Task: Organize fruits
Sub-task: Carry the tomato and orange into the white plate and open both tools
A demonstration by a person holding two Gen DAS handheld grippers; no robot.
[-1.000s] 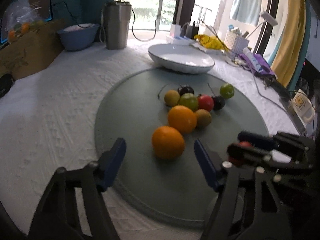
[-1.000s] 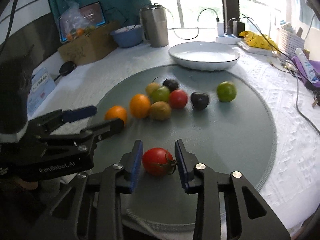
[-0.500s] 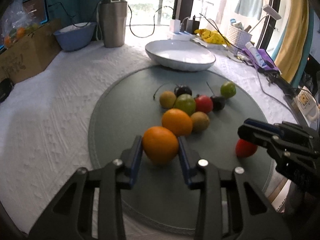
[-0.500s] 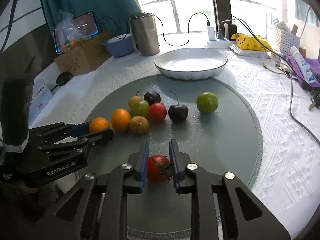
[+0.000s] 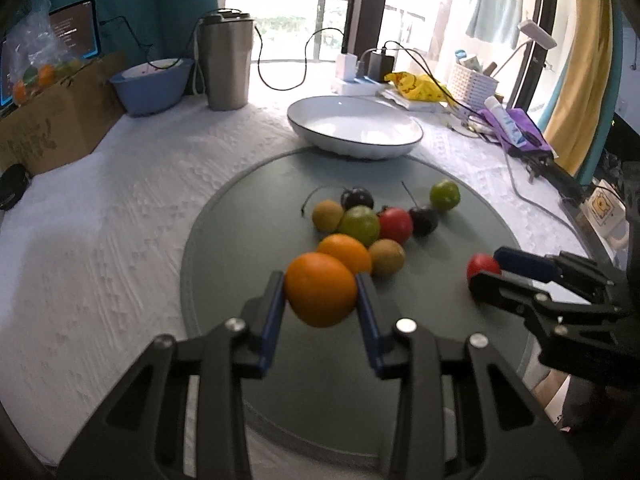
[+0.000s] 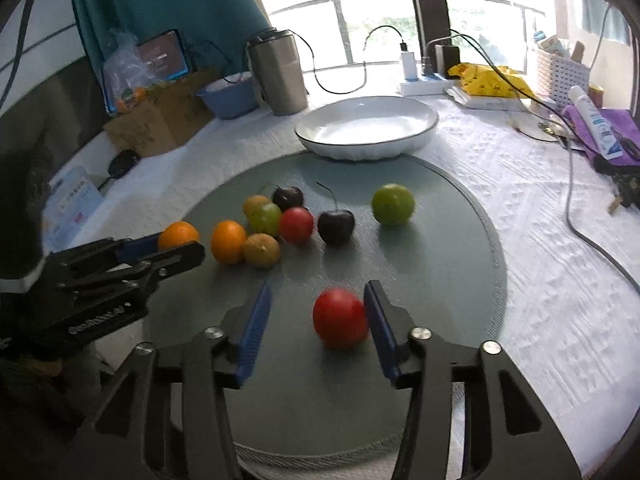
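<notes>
On the round grey mat on the bench, the left claw is clamped on an orange, pads pressed to both its sides, at the near end of the fruit cluster. The right claw has just been opening: its jaws stand apart around a red tomato, which sits hard against the right-hand pad, well clear of the left-hand one, seemingly let go. The white bowl lies straight ahead of both claws, beyond the mat's far edge, with the loose fruit between; judged from here, the left claw's load is the one ready to travel forward to it.
</notes>
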